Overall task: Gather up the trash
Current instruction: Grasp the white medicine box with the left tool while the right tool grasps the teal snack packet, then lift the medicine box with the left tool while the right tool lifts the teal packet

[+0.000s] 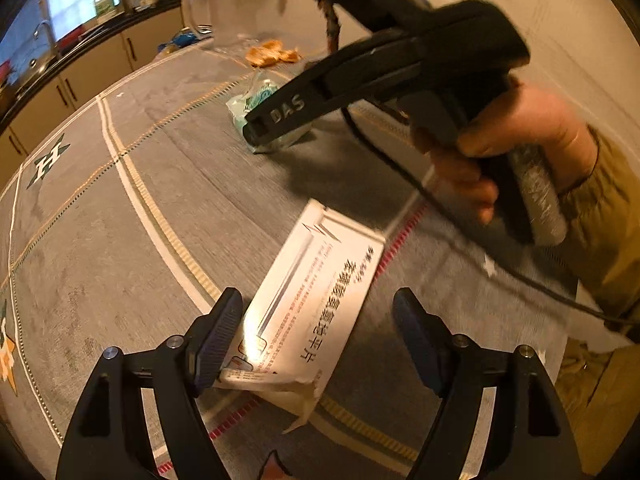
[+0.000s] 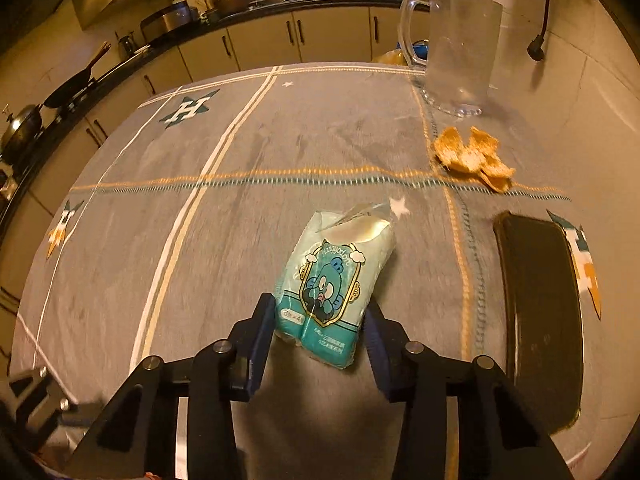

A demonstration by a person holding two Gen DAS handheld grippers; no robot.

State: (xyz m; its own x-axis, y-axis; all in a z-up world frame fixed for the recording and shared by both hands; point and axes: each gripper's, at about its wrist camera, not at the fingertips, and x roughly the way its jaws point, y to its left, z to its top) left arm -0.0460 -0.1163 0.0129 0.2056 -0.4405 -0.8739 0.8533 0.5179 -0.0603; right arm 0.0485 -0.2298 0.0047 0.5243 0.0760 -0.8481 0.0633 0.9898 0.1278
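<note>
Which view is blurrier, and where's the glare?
Left wrist view: the right gripper and the hand holding it are smeared by motion; a bright glare patch washes out print on the white box. Right wrist view: mostly sharp on the tissue pack, edges softer; warm dim light, strong fisheye bending in both.

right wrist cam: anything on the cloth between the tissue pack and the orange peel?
Nothing. In the right wrist view only bare grey tablecloth with its stitched stripes lies between the tissue pack and the orange peel.
</note>
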